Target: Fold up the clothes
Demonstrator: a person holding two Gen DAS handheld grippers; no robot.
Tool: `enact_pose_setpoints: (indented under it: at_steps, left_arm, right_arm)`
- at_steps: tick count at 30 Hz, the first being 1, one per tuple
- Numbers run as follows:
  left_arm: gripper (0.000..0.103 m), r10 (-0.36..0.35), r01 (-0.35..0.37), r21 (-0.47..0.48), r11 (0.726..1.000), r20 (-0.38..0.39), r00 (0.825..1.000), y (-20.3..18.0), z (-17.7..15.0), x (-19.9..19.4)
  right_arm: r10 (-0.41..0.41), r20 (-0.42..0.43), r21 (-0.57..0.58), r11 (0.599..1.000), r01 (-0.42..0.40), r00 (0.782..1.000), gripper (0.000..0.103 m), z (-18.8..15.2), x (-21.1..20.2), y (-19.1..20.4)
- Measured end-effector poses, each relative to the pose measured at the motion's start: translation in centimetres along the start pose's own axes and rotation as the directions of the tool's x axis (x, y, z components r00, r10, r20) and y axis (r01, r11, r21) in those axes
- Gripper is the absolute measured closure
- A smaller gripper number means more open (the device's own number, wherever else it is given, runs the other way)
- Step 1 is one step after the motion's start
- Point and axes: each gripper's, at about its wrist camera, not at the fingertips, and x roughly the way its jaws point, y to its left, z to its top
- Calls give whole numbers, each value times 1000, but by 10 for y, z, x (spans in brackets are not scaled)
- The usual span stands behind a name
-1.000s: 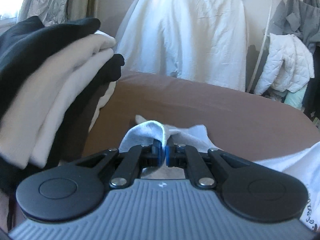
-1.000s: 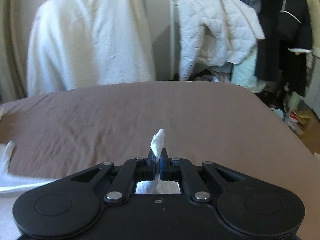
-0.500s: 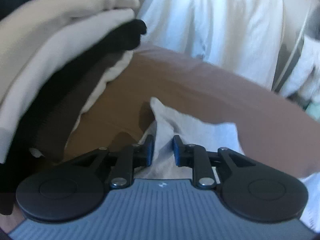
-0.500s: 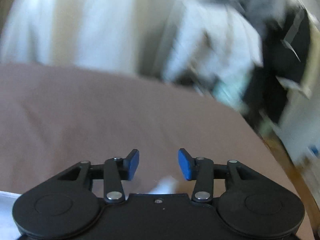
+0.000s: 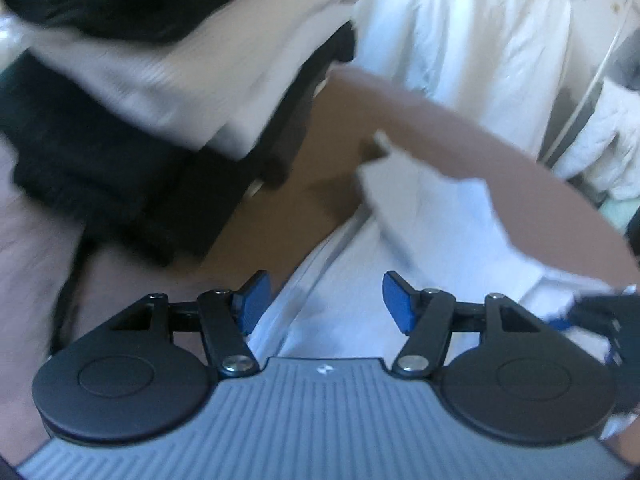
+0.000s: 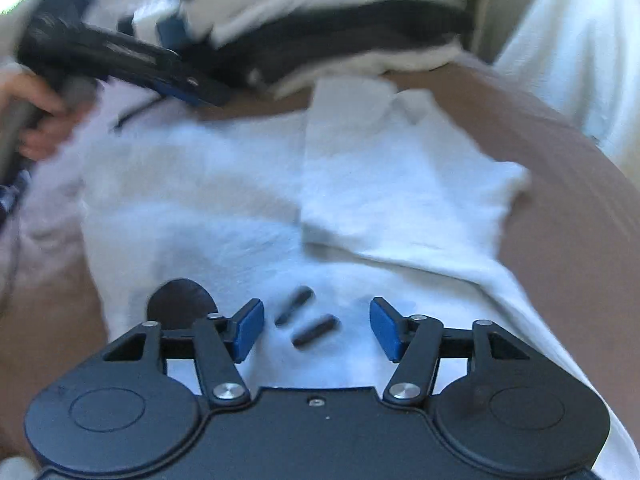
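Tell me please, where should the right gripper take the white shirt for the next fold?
Probably the right sleeve of the white shirt. It sticks out flat over the brown bed, so the open right gripper can pinch its edge from the right.

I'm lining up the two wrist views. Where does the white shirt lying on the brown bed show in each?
Left wrist: the white shirt runs from between the open jaws up toward centre right.
Right wrist: it fills the middle of the frame, one side folded over the body.
Shared landmark: the stack of folded black and cream clothes, upper left in the left view, top in the right.
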Motion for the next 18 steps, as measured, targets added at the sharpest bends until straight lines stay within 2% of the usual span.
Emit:
enact_pose_setpoints:
  at_steps: [3, 7, 10, 13, 18]
  left_arm:
    - [42, -4, 3, -42, 999, -14, 1000, 9, -8, 0]
    - [42, -3, 2, -43, 999, -28, 1000, 14, -12, 4]
    - [42, -7, 7, -18, 1000, -21, 1000, 15, -13, 3]
    - [42, -24, 24, 2, 1000, -11, 1000, 15, -15, 1]
    - [42, -23, 23, 12, 1000, -9, 1000, 19, -15, 3]
  right_arm:
    - [-34, 50, 53, 998, 31, 998, 36, 16, 15, -2]
    - [-201, 103, 147, 972, 185, 974, 37, 46, 33, -23]
    - [-276, 84, 201, 946, 255, 958, 38, 63, 44, -49]
    - [-373, 67, 236, 907, 348, 926, 38, 76, 48, -67]
    - [-449, 49, 319, 854, 412, 892, 38, 92, 49, -87]
